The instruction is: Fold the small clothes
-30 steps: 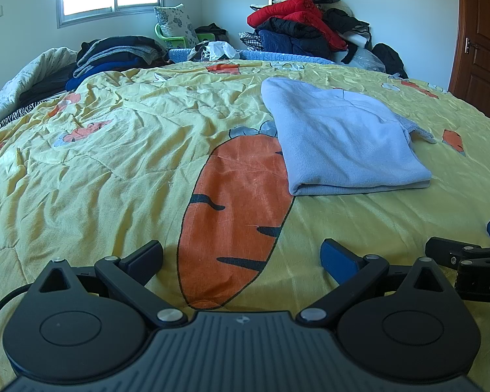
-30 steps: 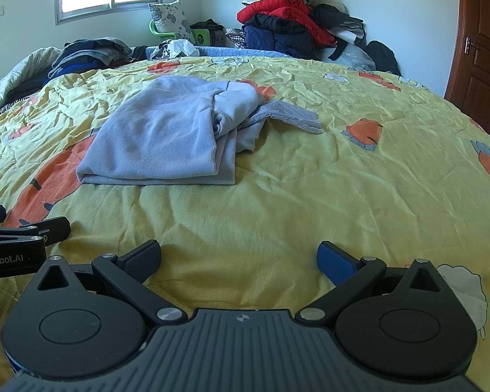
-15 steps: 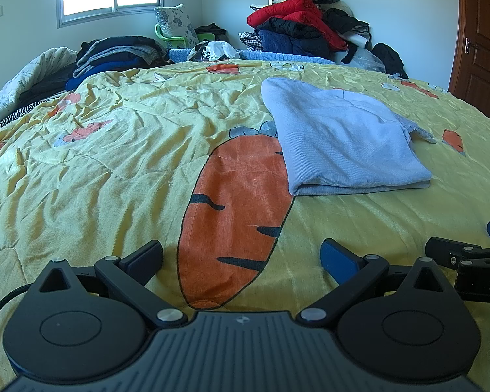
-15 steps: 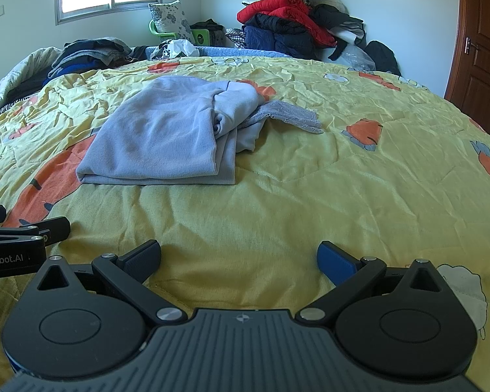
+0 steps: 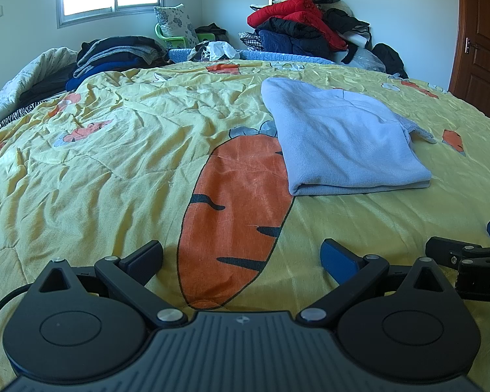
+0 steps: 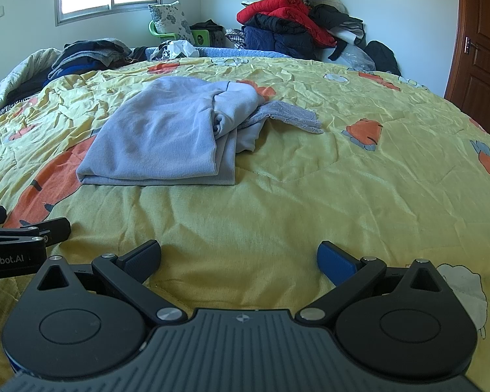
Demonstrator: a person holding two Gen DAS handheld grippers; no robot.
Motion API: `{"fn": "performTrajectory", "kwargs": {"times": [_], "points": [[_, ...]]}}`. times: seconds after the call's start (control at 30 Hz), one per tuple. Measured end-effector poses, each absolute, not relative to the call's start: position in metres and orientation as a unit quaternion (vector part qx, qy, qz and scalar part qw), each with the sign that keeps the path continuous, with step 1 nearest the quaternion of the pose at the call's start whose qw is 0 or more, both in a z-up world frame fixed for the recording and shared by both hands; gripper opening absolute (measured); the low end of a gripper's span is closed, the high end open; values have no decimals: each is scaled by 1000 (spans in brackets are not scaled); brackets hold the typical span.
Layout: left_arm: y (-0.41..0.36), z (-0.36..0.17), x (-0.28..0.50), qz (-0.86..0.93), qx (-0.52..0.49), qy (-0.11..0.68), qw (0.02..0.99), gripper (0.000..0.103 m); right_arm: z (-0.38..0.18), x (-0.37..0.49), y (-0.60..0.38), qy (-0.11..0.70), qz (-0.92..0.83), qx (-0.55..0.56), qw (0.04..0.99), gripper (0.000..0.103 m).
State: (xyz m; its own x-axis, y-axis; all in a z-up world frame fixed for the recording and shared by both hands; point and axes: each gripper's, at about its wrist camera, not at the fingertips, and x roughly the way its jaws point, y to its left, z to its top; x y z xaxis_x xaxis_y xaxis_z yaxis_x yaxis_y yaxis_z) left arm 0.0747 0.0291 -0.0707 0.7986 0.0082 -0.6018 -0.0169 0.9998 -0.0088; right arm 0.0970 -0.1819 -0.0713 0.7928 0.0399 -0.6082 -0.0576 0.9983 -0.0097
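Folded blue garment (image 5: 346, 143) on carrot quilt (image 5: 114, 163), clothes pile (image 5: 297, 29) behind, left tongs (image 5: 241, 256) and right tongs (image 6: 238, 254) splayed, empty

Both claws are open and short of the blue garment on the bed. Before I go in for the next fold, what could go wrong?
1. The light blue garment lies in stacked layers; a claw closing on its near edge may catch only the top one.
2. The lace piece trails loose on the right and could drag out.
3. The yellow quilt is wrinkled and soft, so the left claw or right claw might pinch bedding too.
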Motion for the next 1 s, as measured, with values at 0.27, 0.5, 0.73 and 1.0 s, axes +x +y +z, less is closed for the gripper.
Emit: {"fn": "performTrajectory", "kwargs": {"times": [0.27,0.5,0.73,1.0], "points": [[28,-71,74,13,-9,317,948,103,-65,95,-188,287,18,-7,958,102],[28,-71,74,13,-9,317,948,103,-68,101,-193,299,26,2,954,102],[27,-71,74,13,-9,317,948,103,-70,102,-189,310,39,-2,950,103],[28,-71,74,13,-9,317,948,103,-71,101,-184,315,35,-15,948,103]]}}
